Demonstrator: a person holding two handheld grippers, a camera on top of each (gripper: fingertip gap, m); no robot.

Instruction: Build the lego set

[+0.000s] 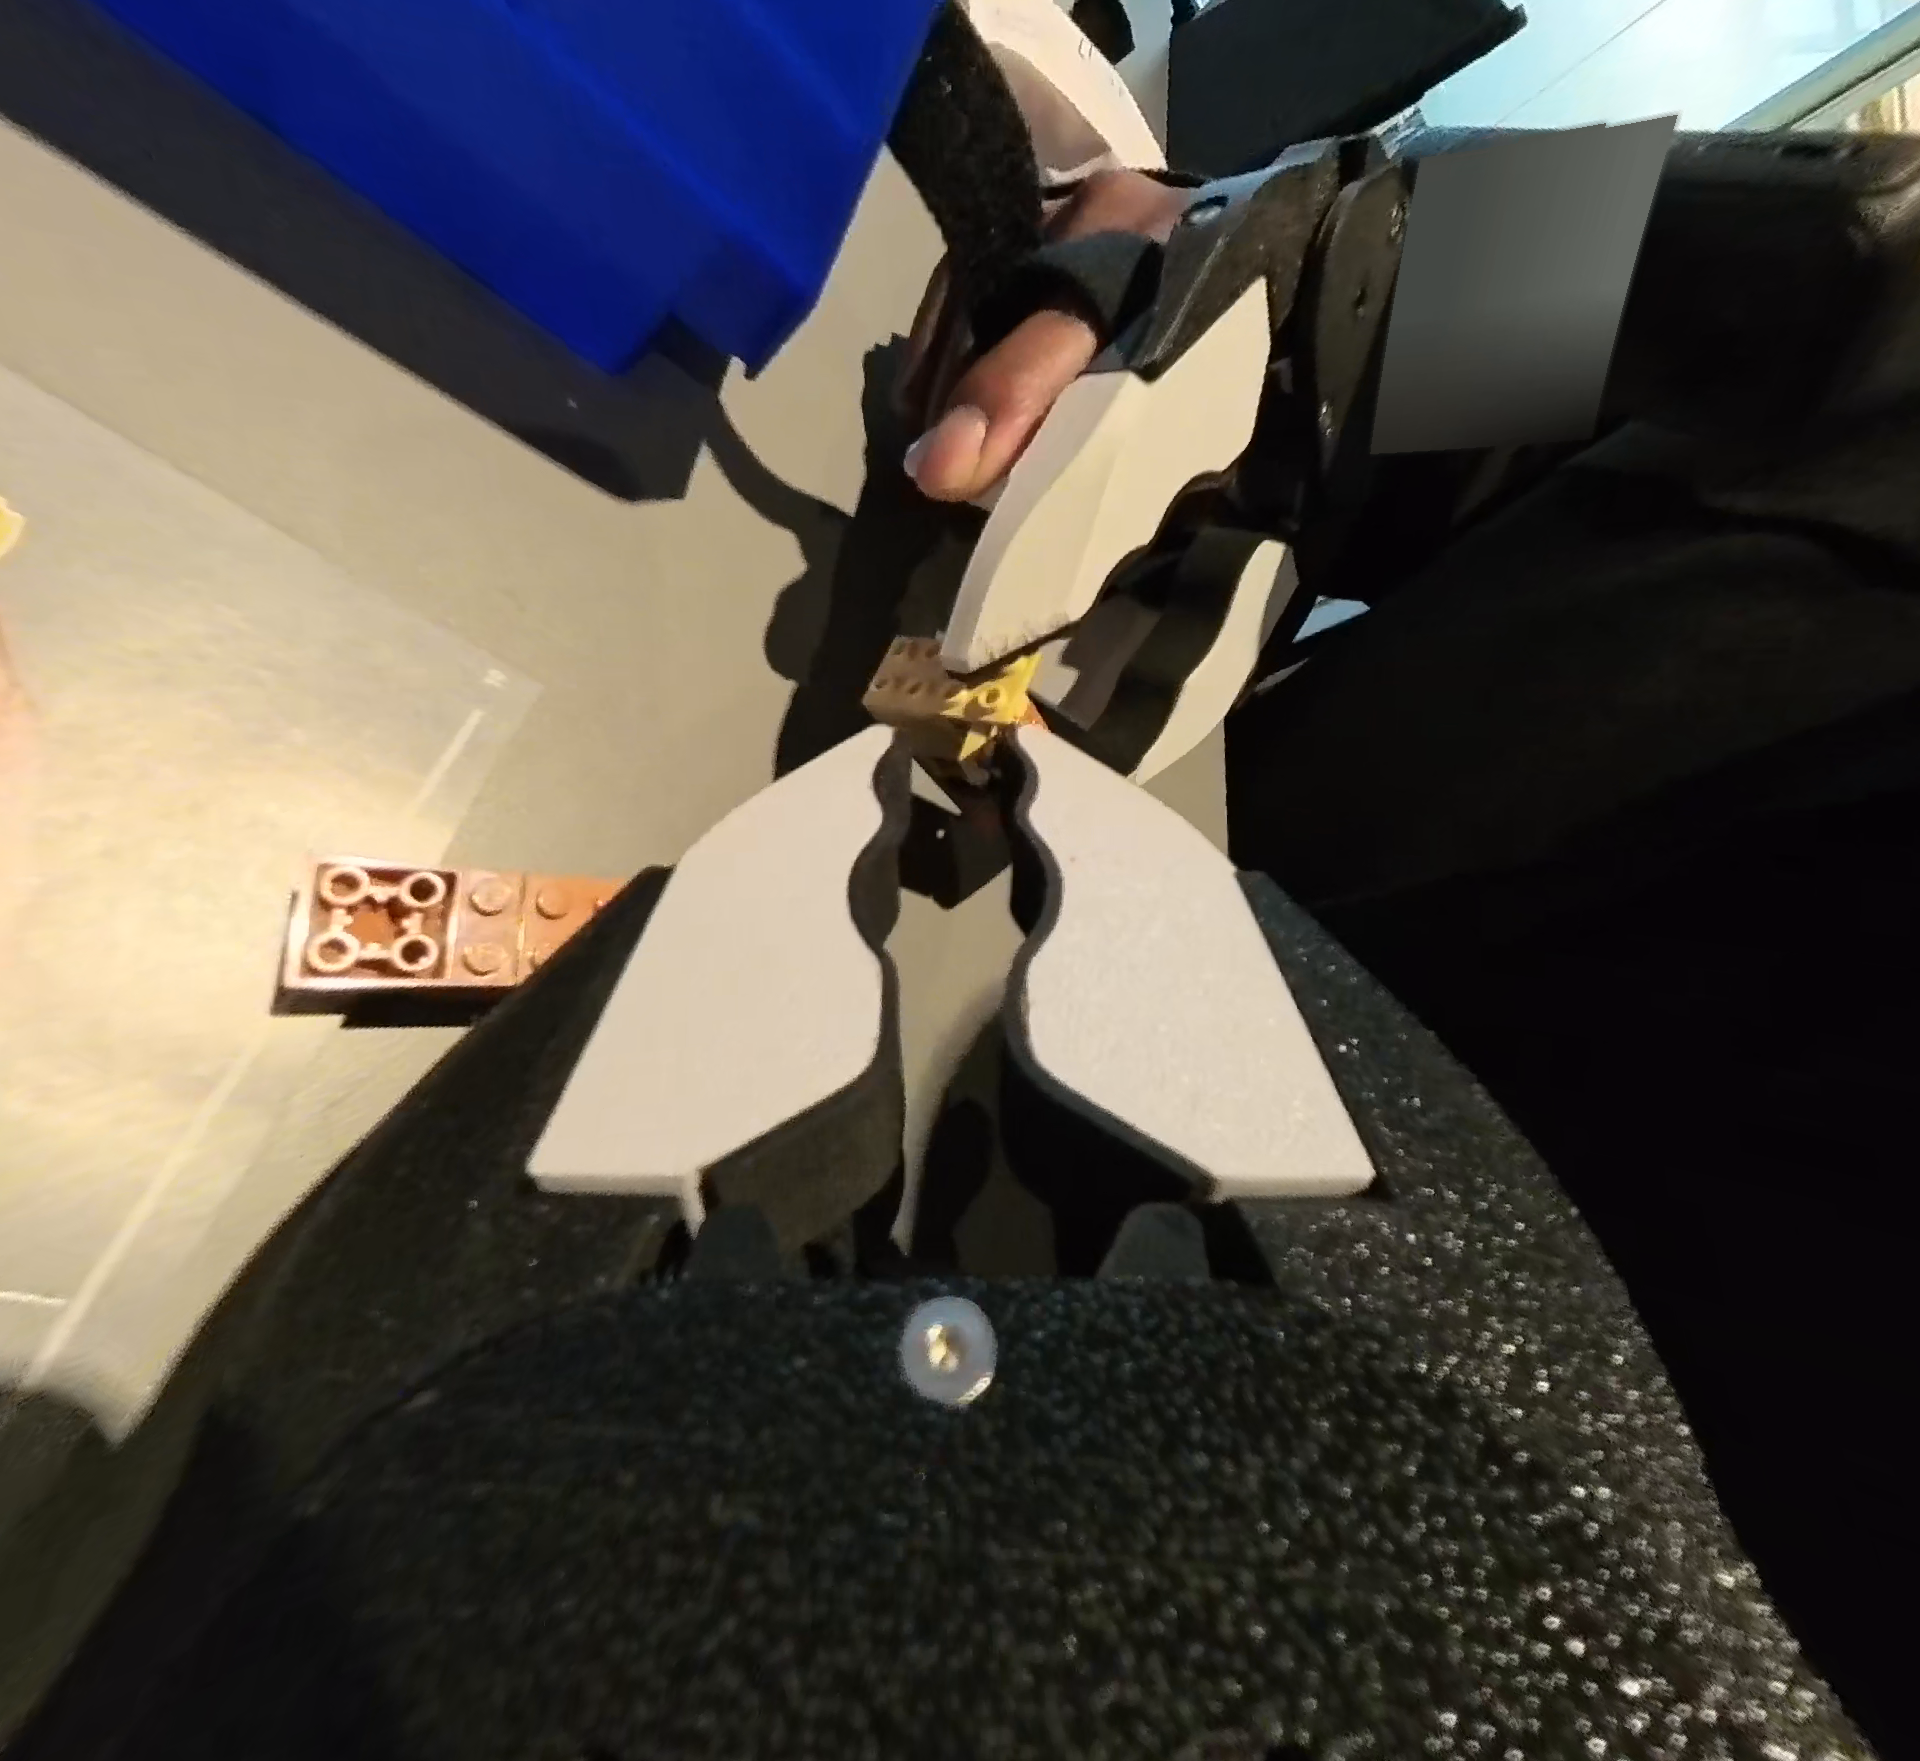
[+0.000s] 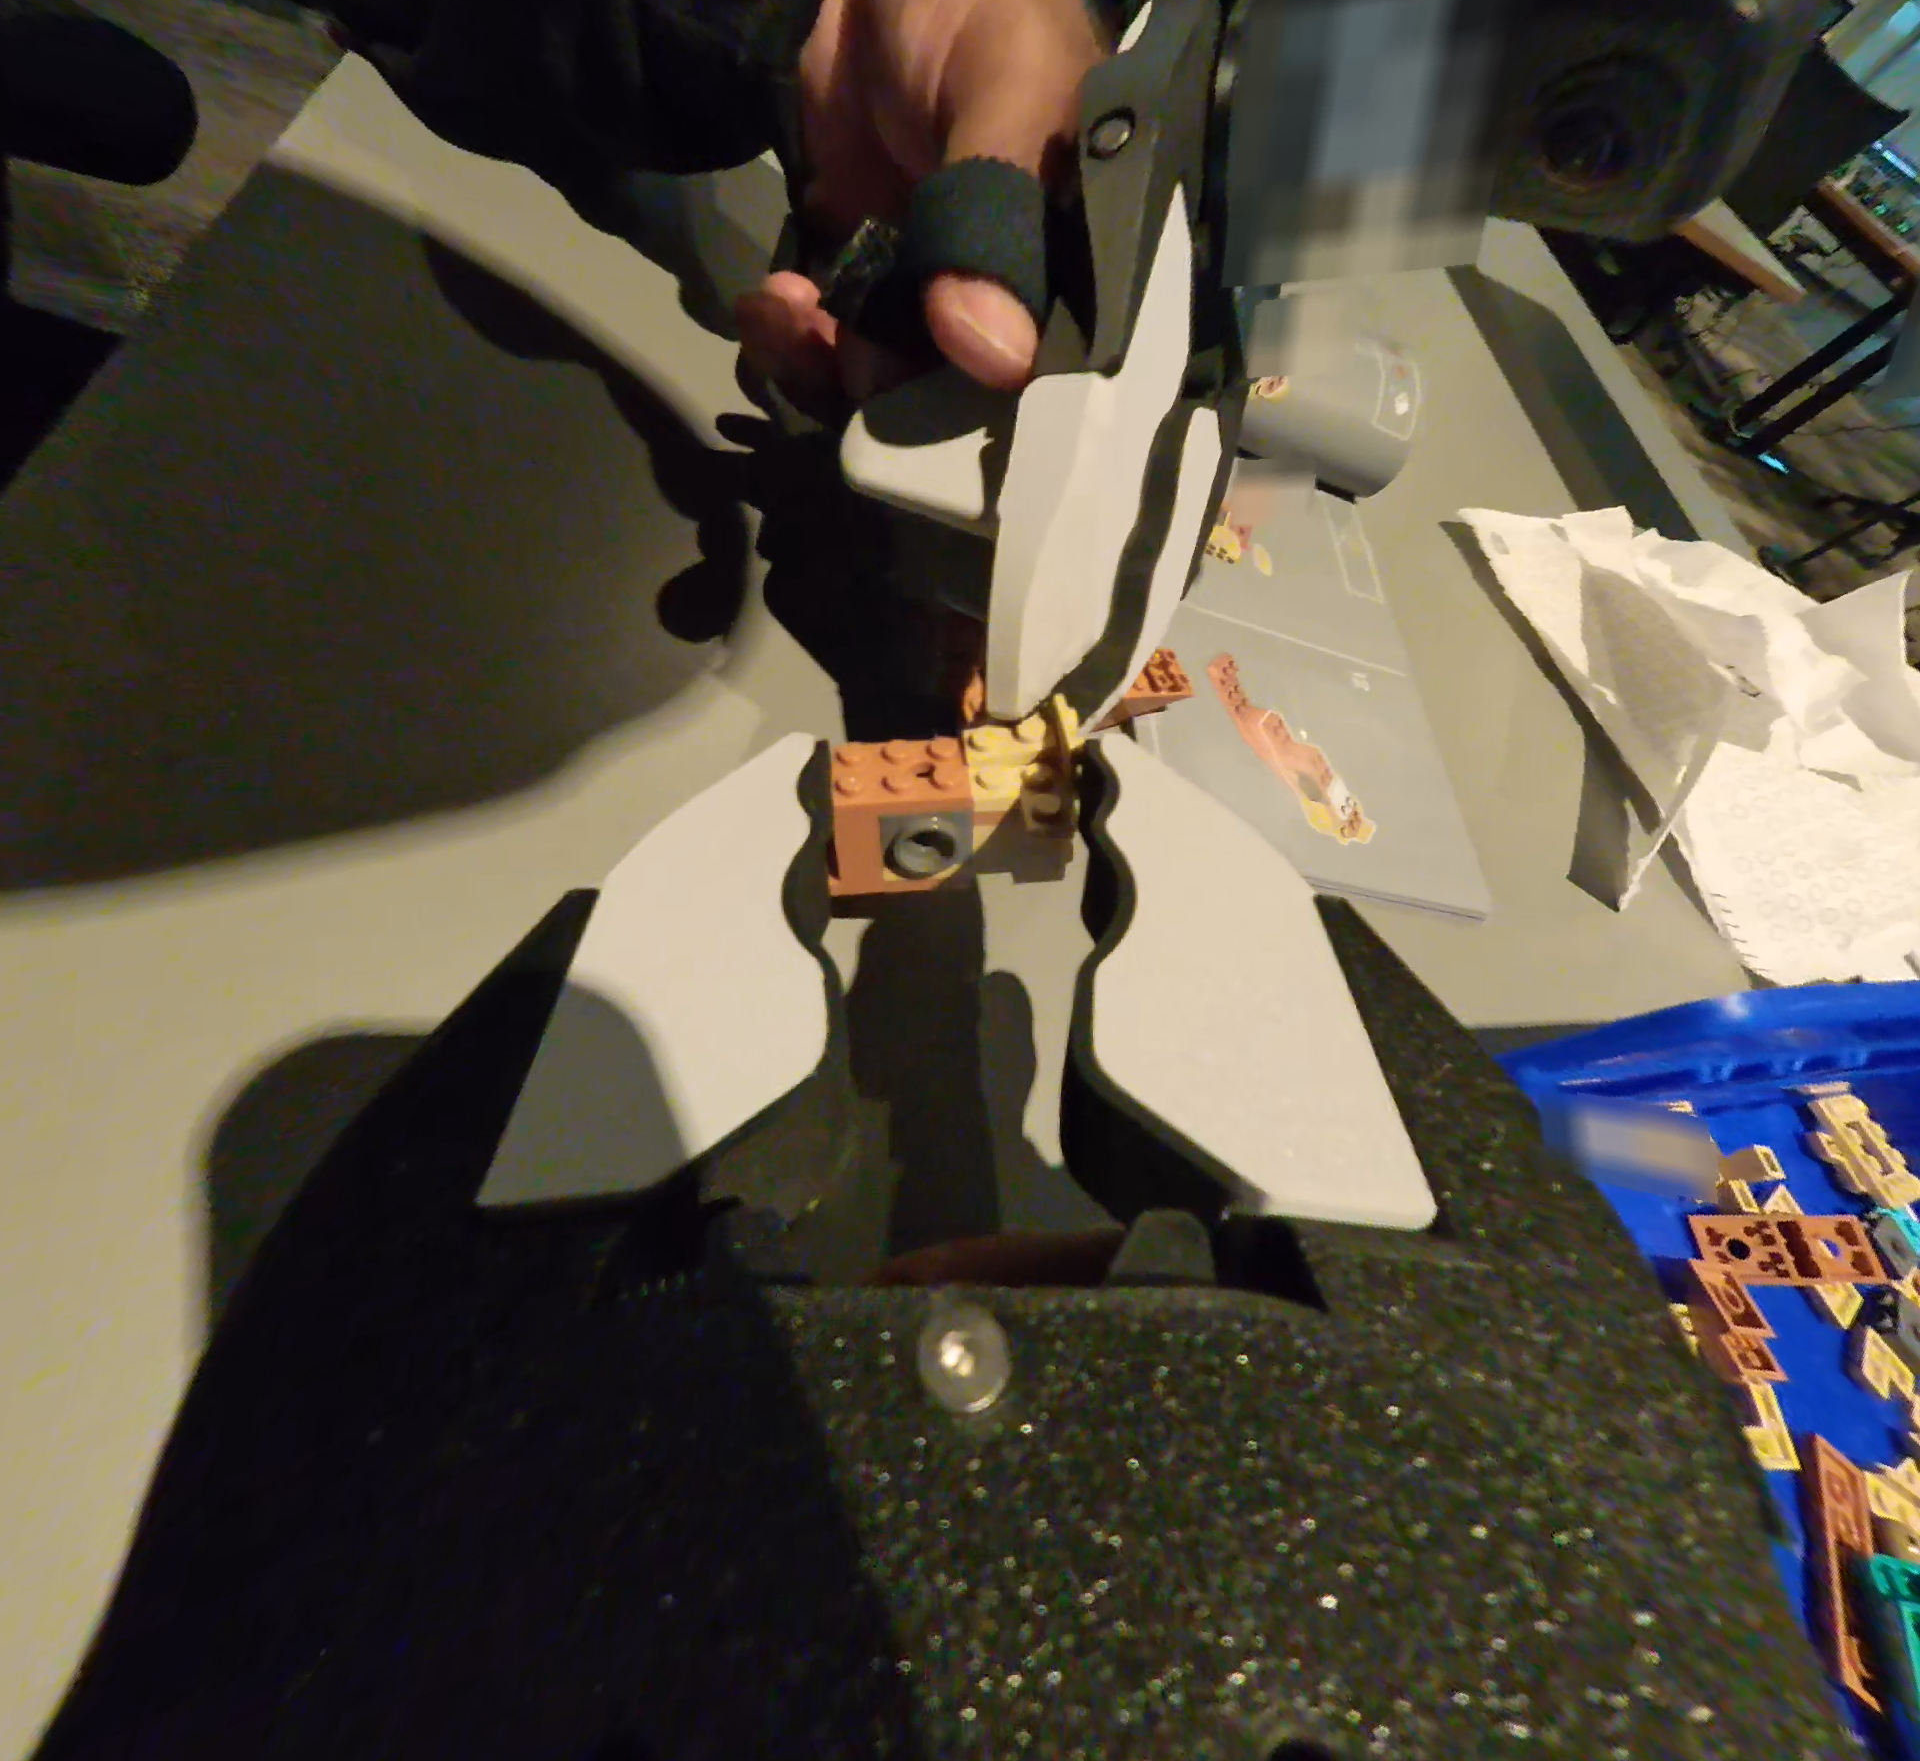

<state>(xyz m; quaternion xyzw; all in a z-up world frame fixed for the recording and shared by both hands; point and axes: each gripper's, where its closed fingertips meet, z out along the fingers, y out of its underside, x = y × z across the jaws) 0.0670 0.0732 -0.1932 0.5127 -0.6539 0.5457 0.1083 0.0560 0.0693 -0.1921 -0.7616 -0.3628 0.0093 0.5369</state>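
My right gripper (image 2: 951,802) is clenched on the small model (image 2: 935,812), a brown block with a grey round-holed piece on its face and tan and yellow plates at its 3 o'clock end; the block sits between my fingertips, held above the grey table (image 2: 364,932); my left gripper (image 2: 1049,709) comes in from 12 o'clock in the right wrist view, its tips touching the yellow plates on top of the model; its fingers look closed to a thin slit there, but I cannot tell what, if anything, they pinch.

In the left wrist view my left gripper (image 1: 951,761) meets the model (image 1: 951,703) at 12 o'clock, with the right gripper (image 1: 997,662) beyond it; my hand (image 1: 997,402) wraps that handle.

A loose brown brick (image 1: 416,932) lies on the table at 9 o'clock; the blue bin (image 2: 1766,1296) of spare pieces sits at 4 o'clock in the right wrist view; the instruction booklet (image 2: 1330,755) lies at 2 o'clock, with crumpled white paper (image 2: 1714,672) beside it.
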